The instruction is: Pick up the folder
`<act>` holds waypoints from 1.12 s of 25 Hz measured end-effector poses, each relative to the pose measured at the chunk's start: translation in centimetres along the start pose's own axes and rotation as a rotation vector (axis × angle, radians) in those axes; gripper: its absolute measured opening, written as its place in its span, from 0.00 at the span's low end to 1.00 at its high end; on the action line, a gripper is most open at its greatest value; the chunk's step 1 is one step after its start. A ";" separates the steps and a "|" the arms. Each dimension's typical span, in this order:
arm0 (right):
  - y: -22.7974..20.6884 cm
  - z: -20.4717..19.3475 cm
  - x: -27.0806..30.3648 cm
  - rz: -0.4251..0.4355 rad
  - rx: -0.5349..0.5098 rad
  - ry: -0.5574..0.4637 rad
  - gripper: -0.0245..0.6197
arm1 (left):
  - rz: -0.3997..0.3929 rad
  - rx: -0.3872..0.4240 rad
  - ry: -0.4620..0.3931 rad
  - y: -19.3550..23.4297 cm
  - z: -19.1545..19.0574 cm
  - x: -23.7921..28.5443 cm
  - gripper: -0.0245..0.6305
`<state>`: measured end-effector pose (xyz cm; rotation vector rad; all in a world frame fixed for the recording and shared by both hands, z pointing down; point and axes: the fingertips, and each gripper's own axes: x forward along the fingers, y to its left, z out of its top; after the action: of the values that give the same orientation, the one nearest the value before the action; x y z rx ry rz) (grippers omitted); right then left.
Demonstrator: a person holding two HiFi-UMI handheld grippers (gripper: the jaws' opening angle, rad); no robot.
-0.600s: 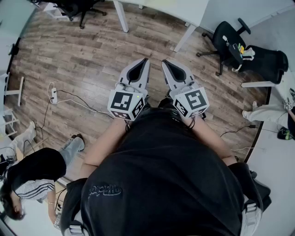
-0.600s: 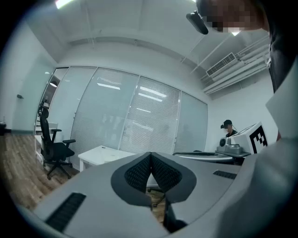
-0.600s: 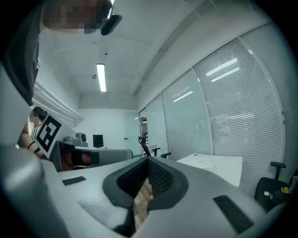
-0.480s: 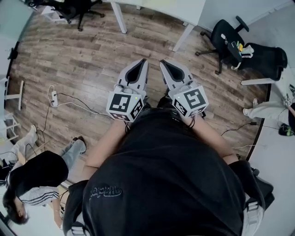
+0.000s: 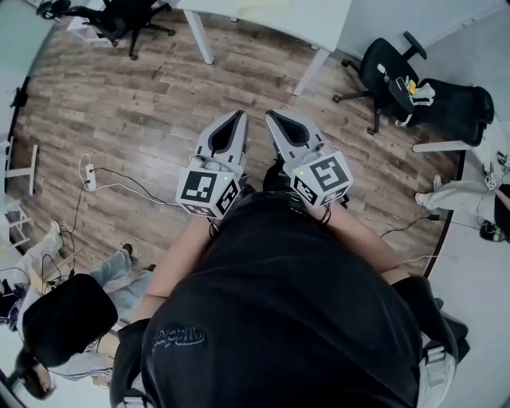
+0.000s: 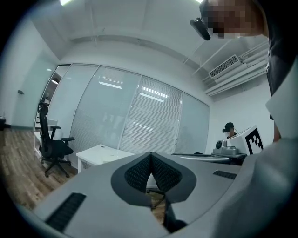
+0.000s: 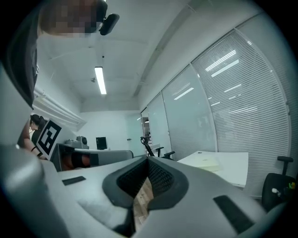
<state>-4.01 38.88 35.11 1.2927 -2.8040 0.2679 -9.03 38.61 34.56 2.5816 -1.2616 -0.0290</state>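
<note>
Both grippers are held side by side in front of the person's chest, above the wooden floor. My left gripper is shut with nothing in it; in the left gripper view its jaws meet at the tip. My right gripper is likewise shut and empty. A pale flat thing, possibly the folder, lies on the white table ahead. In the head view only the table's near edge shows at the top.
Black office chairs stand at the top right and top left. A power strip with cables lies on the floor at left. One person crouches at lower left; another's legs show at right.
The head view has shifted: both grippers sit a little higher and further left in the picture, and the floor has slid past beneath. Both stay shut and empty.
</note>
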 end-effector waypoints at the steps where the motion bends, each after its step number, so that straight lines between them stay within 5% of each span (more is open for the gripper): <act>1: -0.4 0.0 0.2 0.004 0.001 -0.001 0.07 | 0.006 -0.001 0.002 0.2 0.0 0.4 0.06; 28: -24.8 1.9 6.5 0.064 0.054 0.038 0.07 | 0.107 -0.027 0.042 2.3 0.7 24.5 0.06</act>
<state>10.58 17.86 37.37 1.1953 -2.8285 0.3689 4.33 18.08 36.81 2.4750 -1.3720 0.0282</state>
